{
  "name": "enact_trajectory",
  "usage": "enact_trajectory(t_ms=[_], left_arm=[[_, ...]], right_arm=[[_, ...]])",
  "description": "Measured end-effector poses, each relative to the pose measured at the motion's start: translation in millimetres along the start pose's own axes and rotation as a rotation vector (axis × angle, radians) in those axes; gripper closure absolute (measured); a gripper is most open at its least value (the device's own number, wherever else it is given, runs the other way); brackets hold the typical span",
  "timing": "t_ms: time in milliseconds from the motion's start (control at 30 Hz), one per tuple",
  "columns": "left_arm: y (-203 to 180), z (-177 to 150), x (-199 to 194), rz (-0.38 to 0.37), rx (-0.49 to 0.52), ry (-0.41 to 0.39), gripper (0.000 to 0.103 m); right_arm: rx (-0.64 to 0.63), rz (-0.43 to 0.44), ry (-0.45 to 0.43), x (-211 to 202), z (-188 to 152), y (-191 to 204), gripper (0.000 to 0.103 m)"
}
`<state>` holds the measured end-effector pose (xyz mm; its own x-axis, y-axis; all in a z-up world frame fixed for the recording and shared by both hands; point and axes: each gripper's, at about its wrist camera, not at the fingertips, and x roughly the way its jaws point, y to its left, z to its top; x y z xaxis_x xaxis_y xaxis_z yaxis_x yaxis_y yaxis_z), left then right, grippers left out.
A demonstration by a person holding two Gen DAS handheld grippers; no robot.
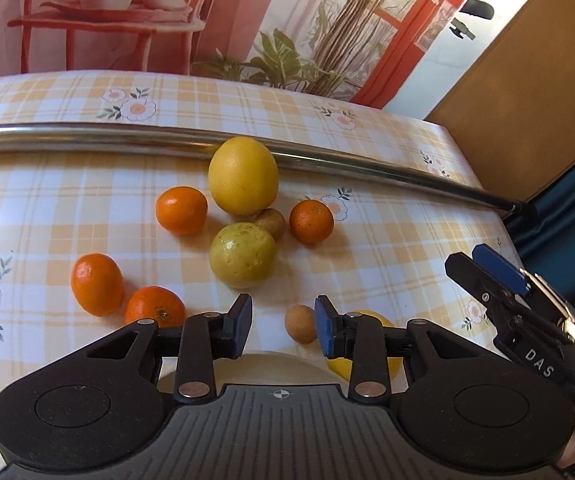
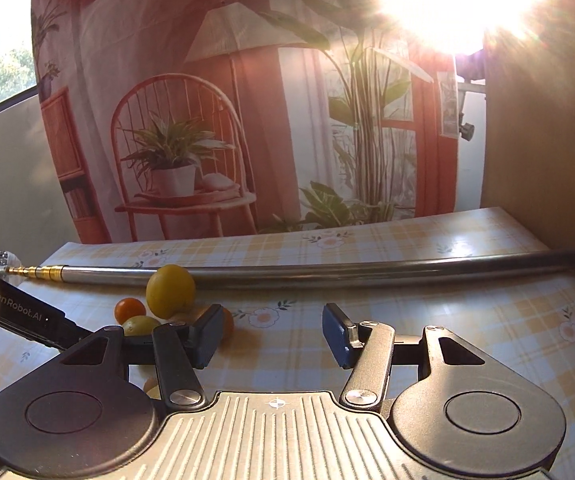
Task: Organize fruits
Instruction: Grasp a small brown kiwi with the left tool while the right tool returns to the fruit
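Hovering low over the desk [image 1: 67, 200], which wears a yellow checked cloth with small flowers, the left gripper [image 1: 283, 330] has its jaws parted to a moderate gap and nothing between them. Just beyond its right finger lies a small brown fruit [image 1: 300, 324], and a yellow lemon [image 1: 391, 364] is partly hidden behind that same finger. Further out sit a yellow-green fruit [image 1: 242, 255], a second small brown fruit [image 1: 272, 222] touching it, and a large yellow citrus [image 1: 243, 176] resting against a long metal rod [image 1: 107, 136] that spans the desk. Four mandarins are scattered around them: one at the left of the cluster [image 1: 181, 211], one at its right [image 1: 311, 222], one near the left edge [image 1: 97, 285] and one just beside the left finger [image 1: 154, 306]. The right gripper [image 2: 272, 336] is opened wide and empty, above bare cloth to the right of the fruit; in the left wrist view its blue-padded finger [image 1: 499, 270] shows at the right edge. A printed backdrop [image 2: 227, 100] of a chair and plants hangs behind the desk, with strong glare at top right.
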<state>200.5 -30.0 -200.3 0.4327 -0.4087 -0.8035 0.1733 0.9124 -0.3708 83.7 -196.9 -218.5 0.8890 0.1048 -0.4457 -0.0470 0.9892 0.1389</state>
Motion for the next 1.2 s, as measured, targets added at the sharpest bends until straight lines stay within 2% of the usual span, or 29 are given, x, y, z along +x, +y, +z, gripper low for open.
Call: enact_trajectory(t_ms=[133,333,533,733,767,800,1000,1200], left_arm=[[-0.2,4.6,14.0,-0.011,-0.069,0.043,0.068],[-11.2,7.9,28.7,0.001,-0.088,0.071,0.068],[-14.0,7.9,39.8,0.046,-0.120,0.094,0.068],[-6.5,3.4,45.4,0.032,-0.206,0.099,0.069],[-6.5,3.0,45.1,0.034,-0.203,0.096,0.070],[-6.9,2.9,45.2,0.039,-0.199,0.095,0.077],[-8.3,1.7,39.5,0.053,-0.168,0.075,0.077],[-8.9,2.9,19.9,0.057,-0.125,0.007,0.077]], right_arm=[[0.041,0.009,-0.004,3.8,-5.6,-10.6,0.052],[0.084,0.026,-0.007,7.1,-11.2,-21.8,0.052],[0.118,0.034,-0.007,6.6,-15.0,-30.1,0.052],[0.094,0.024,0.005,7.6,-21.6,-28.2,0.052],[0.095,0.025,0.007,7.8,-22.3,-27.9,0.052],[0.098,0.028,0.008,7.4,-22.9,-27.5,0.052],[0.098,0.025,0.005,3.6,-22.9,-27.6,0.052],[0.084,0.022,0.010,0.2,-20.4,-23.7,0.052]])
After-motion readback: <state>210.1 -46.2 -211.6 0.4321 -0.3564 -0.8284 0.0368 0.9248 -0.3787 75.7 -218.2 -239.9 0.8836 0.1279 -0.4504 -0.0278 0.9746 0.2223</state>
